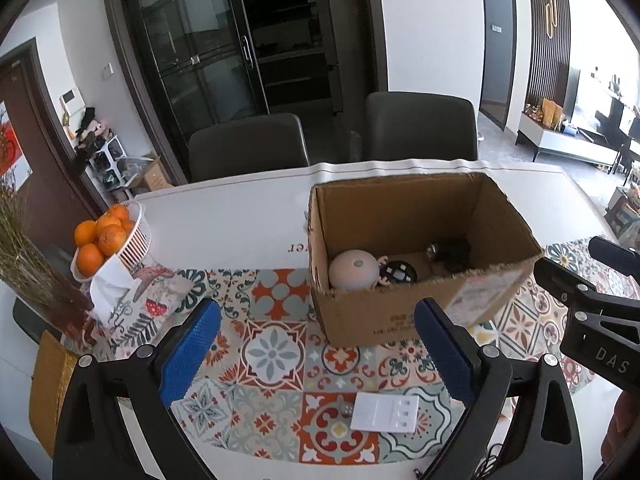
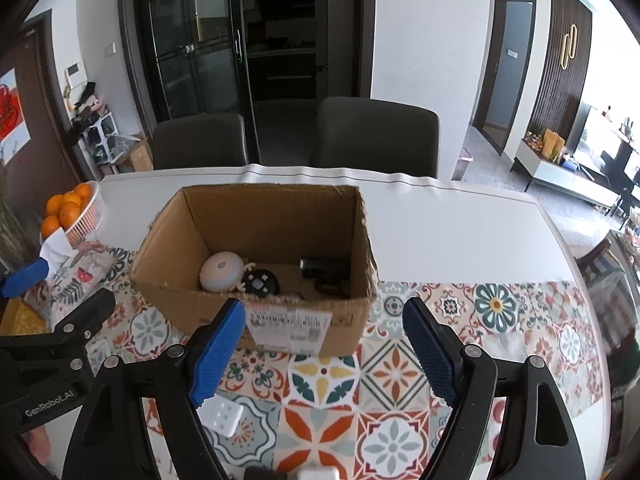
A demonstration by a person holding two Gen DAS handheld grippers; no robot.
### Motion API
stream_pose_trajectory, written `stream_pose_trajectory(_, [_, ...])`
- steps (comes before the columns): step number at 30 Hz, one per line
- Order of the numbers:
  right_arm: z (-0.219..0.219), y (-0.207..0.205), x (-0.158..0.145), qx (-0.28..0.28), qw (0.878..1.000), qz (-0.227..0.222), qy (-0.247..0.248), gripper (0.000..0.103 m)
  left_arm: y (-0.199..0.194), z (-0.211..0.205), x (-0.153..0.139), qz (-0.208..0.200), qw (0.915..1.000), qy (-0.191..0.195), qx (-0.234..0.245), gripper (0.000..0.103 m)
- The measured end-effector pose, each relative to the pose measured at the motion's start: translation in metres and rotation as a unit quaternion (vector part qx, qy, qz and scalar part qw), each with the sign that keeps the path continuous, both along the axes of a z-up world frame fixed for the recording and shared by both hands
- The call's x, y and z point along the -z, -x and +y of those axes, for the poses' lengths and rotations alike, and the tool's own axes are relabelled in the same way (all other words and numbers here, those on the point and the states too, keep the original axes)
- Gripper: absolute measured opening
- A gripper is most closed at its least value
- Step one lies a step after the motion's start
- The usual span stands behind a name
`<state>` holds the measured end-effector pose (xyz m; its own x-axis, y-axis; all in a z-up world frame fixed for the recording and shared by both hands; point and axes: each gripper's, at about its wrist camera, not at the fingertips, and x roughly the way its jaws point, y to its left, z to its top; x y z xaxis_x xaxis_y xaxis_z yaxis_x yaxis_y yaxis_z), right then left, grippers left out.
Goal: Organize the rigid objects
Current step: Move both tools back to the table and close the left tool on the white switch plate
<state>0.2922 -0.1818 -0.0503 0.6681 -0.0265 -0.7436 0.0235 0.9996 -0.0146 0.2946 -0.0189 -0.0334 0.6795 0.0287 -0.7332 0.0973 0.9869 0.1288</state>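
Observation:
An open cardboard box [image 1: 404, 312] [image 2: 276, 320] stands on the patterned table mat. Inside lie a round white device [image 1: 354, 270] [image 2: 221, 271], a round black patterned object [image 1: 398, 273] [image 2: 262, 282] and a dark gadget [image 1: 450, 254] [image 2: 326, 270]. A flat white rectangular piece [image 1: 386, 414] [image 2: 222, 416] lies on the mat in front of the box. My left gripper [image 1: 316, 348] is open and empty above it. My right gripper [image 2: 324, 348] is open and empty in front of the box. A small white object [image 2: 318, 474] shows at the bottom edge.
A white basket of oranges [image 1: 108, 236] [image 2: 74, 210] and a floral tissue box [image 1: 132, 300] [image 2: 72, 280] stand at the left. Dried grass [image 1: 28, 264] stands at the far left. Two dark chairs [image 1: 248, 146] [image 2: 376, 136] stand behind the table.

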Motion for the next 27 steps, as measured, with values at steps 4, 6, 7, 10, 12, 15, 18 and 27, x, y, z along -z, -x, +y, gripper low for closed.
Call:
stream_pose_trajectory(4, [-0.001, 0.010, 0.005, 0.001, 1.000, 0.003, 0.000, 0.081, 0.013, -0.001, 0.006, 0.001, 1.0000, 0.002, 0.002, 0.099])
stream_pose_trajectory(6, [-0.002, 0.017, 0.009, 0.001, 1.000, 0.005, -0.004, 0.081, 0.019, -0.002, 0.010, 0.004, 0.9999, 0.009, 0.009, 0.098])
stream_pose_trajectory(7, [-0.003, 0.019, 0.011, 0.001, 1.000, 0.005, -0.003, 0.081, 0.022, -0.002, 0.013, 0.007, 0.9999, 0.012, 0.011, 0.098])
stream_pose_trajectory(10, [-0.002, 0.028, 0.019, 0.001, 1.000, 0.006, 0.000, 0.081, 0.029, -0.002, 0.023, 0.016, 0.9997, 0.011, 0.013, 0.098])
stream_pose_trajectory(12, [-0.001, 0.035, 0.027, -0.001, 1.000, 0.012, -0.003, 0.081, 0.034, -0.003, 0.031, 0.025, 0.9994, 0.012, 0.019, 0.098])
stream_pose_trajectory(15, [-0.002, 0.042, 0.039, -0.002, 1.000, 0.024, -0.005, 0.081, 0.040, -0.005, 0.042, 0.036, 0.9989, 0.014, 0.026, 0.098])
stream_pose_trajectory(18, [-0.003, 0.047, 0.051, 0.001, 0.999, 0.036, -0.009, 0.081, 0.043, -0.007, 0.053, 0.050, 0.9981, 0.015, 0.033, 0.098])
stream_pose_trajectory(27, [-0.008, 0.061, 0.080, 0.011, 0.997, 0.069, -0.016, 0.081, 0.051, -0.011, 0.084, 0.085, 0.9946, 0.032, 0.051, 0.098])
